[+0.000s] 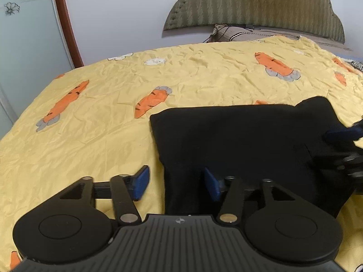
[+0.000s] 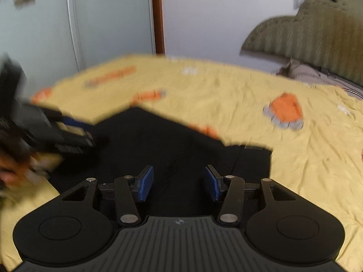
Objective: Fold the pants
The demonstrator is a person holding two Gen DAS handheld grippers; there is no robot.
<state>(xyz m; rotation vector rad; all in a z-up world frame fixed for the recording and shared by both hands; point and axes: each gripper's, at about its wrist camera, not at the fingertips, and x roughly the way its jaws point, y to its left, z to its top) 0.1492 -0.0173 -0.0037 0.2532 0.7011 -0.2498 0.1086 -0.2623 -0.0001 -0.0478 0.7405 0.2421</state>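
— Where lay the pants from the left gripper?
— Ahead and toward two o'clock in the left wrist view, flat on the yellow carrot bedspread. Left edge of the black cloth ran between the spread blue pads, one pad over bare bedspread, the other over fabric. Nothing pinched; jaws wide apart.
— Long axis?
— Seemed to run from nine toward three o'clock, a compact, already doubled rectangle; hard to be sure with black on black.
— And the right gripper?
— Directly over the cloth, pants at twelve o'clock, jaws likewise parted and empty. Blurred view there. Right edge of the cloth at two o'clock.
— Nearer to which?
— Judged the right one, sitting squarely above the fabric; the left only at its rim.
— Counts?
— One pair of pants, two grippers, one bedspread, one green headboard, one pillow.
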